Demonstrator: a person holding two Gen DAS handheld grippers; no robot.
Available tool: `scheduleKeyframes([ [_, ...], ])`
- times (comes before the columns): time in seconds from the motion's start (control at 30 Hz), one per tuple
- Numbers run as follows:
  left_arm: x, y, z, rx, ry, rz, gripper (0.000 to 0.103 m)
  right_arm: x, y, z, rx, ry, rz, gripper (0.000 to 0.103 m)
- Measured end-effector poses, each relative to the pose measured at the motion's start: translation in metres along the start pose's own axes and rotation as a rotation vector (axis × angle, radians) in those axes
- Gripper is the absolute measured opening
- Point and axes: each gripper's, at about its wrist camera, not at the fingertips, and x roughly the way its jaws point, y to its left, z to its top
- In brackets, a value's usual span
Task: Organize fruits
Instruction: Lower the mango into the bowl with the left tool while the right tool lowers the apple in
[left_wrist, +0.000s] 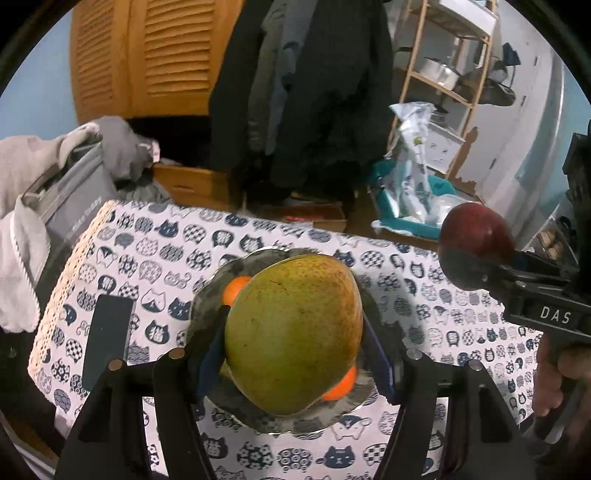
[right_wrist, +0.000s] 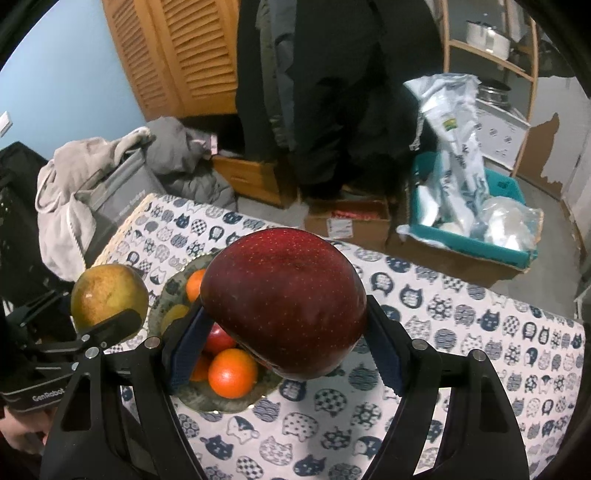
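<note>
Mango (left_wrist: 293, 332) fills my left wrist view: green-yellow skin shading to orange-brown along its right flank, freckled with dark specks, and one thin dark scratch near the top. My left gripper (left_wrist: 295, 354) has its jaws clamped on the fruit's two sides, holding it just above the plate (left_wrist: 207, 295). Its long axis runs roughly along the fingers, away from the camera, with the broader end nearest me.

On the right wrist view, my right gripper (right_wrist: 284, 332) has its jaws pressed against either side of one dark red apple (right_wrist: 284, 302), glossy and dotted with pale speckles, lying wider than tall between the blue pads (right_wrist: 184, 354). It hangs over the right edge of the plate.

Beneath it I count three oranges (right_wrist: 232, 373) showing in the plate, one smaller red apple (right_wrist: 219, 338) tucked behind the left pad, and a yellowish fruit (right_wrist: 173, 315) I cannot name.

Left of the plate lies one dark phone (left_wrist: 107, 339) flat on the cat-print tablecloth (right_wrist: 461, 332). Beyond the table stand a teal bin (right_wrist: 509, 254) stuffed with plastic bags, a cardboard box (right_wrist: 347, 221), and louvred wooden doors (right_wrist: 184, 51).
</note>
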Motion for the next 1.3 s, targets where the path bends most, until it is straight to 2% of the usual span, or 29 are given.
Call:
scheduleKeyframes([
  [0.4,0.042,0.030,-0.017,-0.064,0.112,0.027,0.069,0.058,0.017,-0.008,-0.015,0.118,0.010,0.079],
  [0.93,0.084,0.026,-0.043,-0.052,0.240,0.038,0.069,0.105,0.019,-0.026,-0.009,0.235,0.034,0.079],
  [1.13,0.086,0.024,-0.043,-0.043,0.243,0.047,0.069,0.116,0.015,-0.030,0.003,0.271,0.040,0.079],
  [1.23,0.081,0.023,-0.041,-0.046,0.225,0.022,0.070,0.121,0.014,-0.032,0.007,0.288,0.038,0.080],
  [1.27,0.079,0.022,-0.040,-0.040,0.219,0.017,0.071,0.122,0.014,-0.033,0.009,0.293,0.037,0.080],
  [1.3,0.078,0.019,-0.040,-0.028,0.215,0.018,0.077,0.123,0.013,-0.033,0.010,0.296,0.037,0.080],
])
